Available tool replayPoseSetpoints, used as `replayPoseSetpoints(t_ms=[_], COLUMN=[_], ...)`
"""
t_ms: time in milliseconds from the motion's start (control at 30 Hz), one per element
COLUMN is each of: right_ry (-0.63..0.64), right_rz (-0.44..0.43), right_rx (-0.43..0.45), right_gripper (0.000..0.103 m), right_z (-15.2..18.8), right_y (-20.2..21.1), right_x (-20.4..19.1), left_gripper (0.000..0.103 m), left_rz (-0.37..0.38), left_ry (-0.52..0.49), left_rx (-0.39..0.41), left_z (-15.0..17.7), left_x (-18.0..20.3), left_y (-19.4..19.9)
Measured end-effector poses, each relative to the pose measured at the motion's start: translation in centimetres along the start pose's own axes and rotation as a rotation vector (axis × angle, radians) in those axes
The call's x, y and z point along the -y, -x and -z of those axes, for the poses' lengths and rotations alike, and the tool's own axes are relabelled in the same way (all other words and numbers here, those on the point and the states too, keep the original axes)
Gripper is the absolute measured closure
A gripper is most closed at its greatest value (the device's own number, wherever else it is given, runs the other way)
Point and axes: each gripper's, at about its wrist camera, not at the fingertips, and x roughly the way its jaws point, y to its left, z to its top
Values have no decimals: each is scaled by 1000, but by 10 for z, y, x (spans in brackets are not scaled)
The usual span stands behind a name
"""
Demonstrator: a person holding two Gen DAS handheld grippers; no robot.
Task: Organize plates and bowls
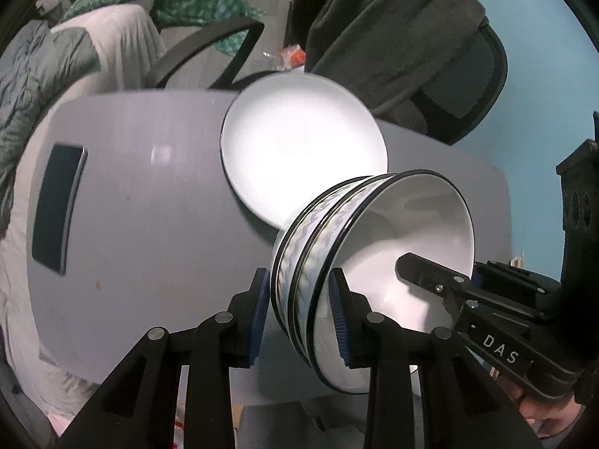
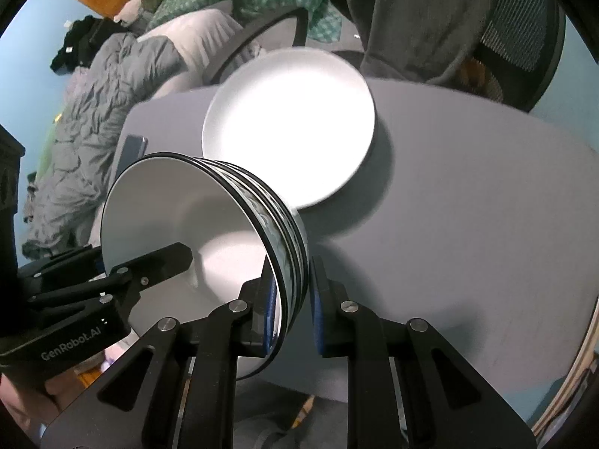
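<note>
Now both tongs [image 1: 299,307] [image 2: 292,299] clamp stacked bowls' [image 1: 374,262] rims beside plate [image 1: 299,142].

Readable text, two items.

1. "DAS": white capital letters on the black body of the right claw [image 1: 423,269], seen at the lower right of the left wrist view. The letters run along the side of the housing, just behind the linkage, and the word is cut off there.

2. "GenRobot.AI": white lettering on the black body of the left claw [image 2: 176,258], seen at the lower left of the right wrist view, on the side of the housing.

No other legible text, number or sign.
</note>
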Motion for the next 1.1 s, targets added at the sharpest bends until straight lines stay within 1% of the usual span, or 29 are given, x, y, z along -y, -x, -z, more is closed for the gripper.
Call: replayPoseSetpoints(t_ms=[200, 467, 633, 800, 1100], right_ry=[-8, -6, -11, -6, 0], right_rz=[-5, 5, 8, 16, 13], right_rx=[33, 37, 22, -5, -60], right_gripper=[87, 87, 87, 87, 87], right_z=[-30, -63, -80, -92, -100], right_y=[3, -6, -15, -26, -43], right_x=[3, 4, 12, 16, 22], left_gripper=[72, 72, 72, 72, 72], left_rz=[-1, -23, -38, -47, -65], left_ry=[-8, -17, -20, -2, 16], left_rx=[15, 1, -16, -37, -34], left_z=[-28, -67, -79, -88, -98], left_x=[4, 0, -2, -3, -6], left_y=[-5, -22, -35, -44, -54])
